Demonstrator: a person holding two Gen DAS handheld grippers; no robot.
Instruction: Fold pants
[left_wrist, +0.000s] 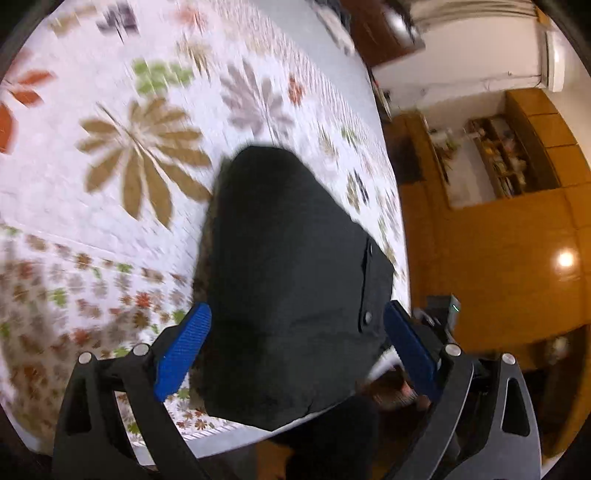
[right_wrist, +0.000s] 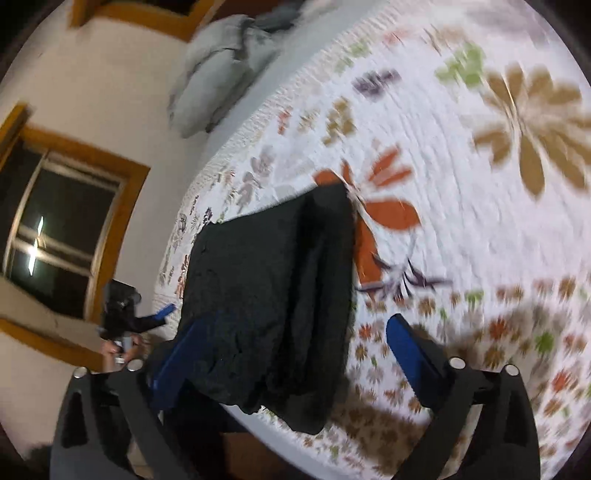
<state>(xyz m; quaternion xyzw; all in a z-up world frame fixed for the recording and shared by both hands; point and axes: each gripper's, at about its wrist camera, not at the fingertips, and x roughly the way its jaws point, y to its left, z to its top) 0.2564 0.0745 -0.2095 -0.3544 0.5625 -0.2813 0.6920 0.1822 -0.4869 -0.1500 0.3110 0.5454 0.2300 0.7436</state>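
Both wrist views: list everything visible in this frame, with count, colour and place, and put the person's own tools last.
pants: one, black, folded into a compact bundle near the bed's edge
bedspread: one, white with brown, orange, green and purple flowers, covering the bed
pillows: a grey heap, count unclear, at the far end of the bed
window: one, wood-framed, dark glass, on the wall beside the bed
cabinets: orange-brown wood, with an open shelf of small items, beyond the bed
left tool: black frame, blue fingers, open, astride the pants
right tool: black frame, blue fingers, open, over the pants' near end
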